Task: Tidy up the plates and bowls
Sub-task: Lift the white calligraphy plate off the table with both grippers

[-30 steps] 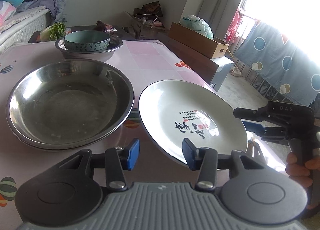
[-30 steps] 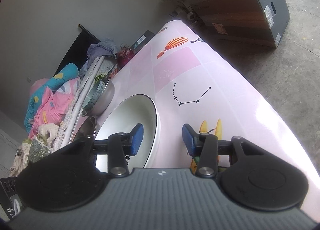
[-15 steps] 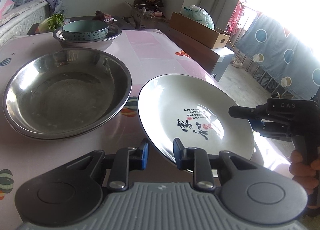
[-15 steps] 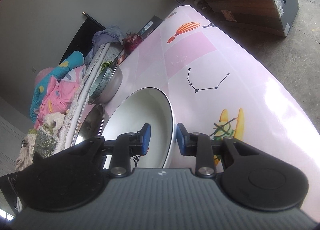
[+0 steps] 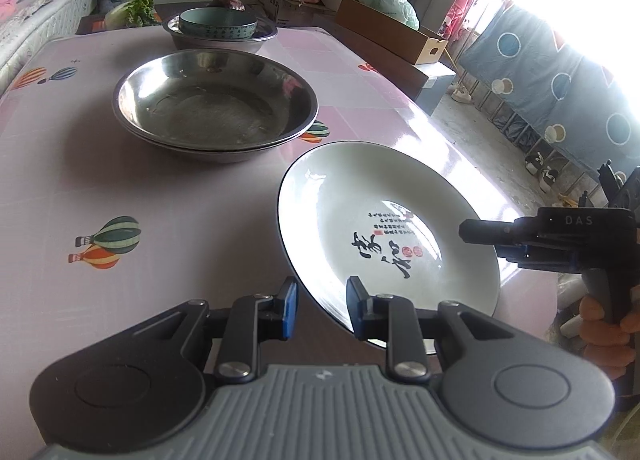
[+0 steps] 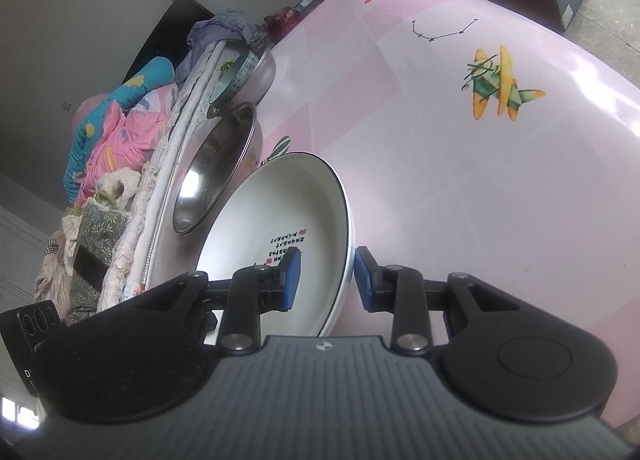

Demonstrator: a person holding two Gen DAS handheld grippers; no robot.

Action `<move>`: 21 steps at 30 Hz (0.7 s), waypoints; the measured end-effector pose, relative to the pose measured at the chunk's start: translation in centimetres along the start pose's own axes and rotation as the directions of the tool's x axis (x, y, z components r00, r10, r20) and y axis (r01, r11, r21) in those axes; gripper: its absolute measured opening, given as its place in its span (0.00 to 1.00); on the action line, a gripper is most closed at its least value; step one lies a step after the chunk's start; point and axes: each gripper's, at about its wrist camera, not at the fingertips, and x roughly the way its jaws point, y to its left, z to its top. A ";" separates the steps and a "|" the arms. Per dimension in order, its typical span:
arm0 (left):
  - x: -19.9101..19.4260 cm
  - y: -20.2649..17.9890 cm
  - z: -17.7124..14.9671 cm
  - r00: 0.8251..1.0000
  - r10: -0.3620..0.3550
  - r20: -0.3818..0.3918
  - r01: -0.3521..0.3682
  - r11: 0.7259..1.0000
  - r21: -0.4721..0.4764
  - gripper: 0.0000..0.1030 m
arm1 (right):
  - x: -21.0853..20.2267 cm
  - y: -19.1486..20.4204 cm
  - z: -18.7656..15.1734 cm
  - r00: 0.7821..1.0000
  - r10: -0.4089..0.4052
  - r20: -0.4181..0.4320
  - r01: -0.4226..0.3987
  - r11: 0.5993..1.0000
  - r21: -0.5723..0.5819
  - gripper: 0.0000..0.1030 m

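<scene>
From my left wrist camera, my left tongs (image 5: pixel 318 310) straddle the near rim of the white plate (image 5: pixel 384 236), blue pads apart and not pressing it. The plate sits tilted over the pink worktop (image 5: pixel 80 164) at its near right edge. Beyond it rest the large steel basin (image 5: pixel 216 104) and a teal bowl (image 5: pixel 218 22) nested in a smaller steel bowl (image 5: pixel 240 42).

From my right wrist camera, my right tongs (image 6: pixel 327 280) bracket the plate's (image 6: pixel 280 212) opposite rim, pads apart with a gap on either side.
</scene>
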 end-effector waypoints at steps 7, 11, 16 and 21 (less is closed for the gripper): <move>-3.3 3.2 -2.0 0.998 0.061 0.021 -0.059 0.995 -0.082 0.25 | 2.6 3.8 -2.0 0.997 0.056 -0.055 -0.058 0.998 -0.039 0.29; -3.8 4.1 -1.9 0.997 0.068 0.032 -0.064 0.993 -0.102 0.25 | 3.5 4.8 -1.9 0.998 0.047 -0.050 -0.050 0.997 -0.063 0.28; -2.8 4.2 -0.9 0.993 0.113 0.023 -0.111 0.990 -0.084 0.26 | 3.6 4.2 -1.8 1.000 0.013 -0.025 -0.015 0.998 -0.068 0.21; -1.4 4.0 -0.5 0.993 0.118 0.000 -0.118 0.992 -0.053 0.27 | 3.6 4.5 -2.0 1.000 -0.005 -0.005 0.005 0.994 -0.106 0.17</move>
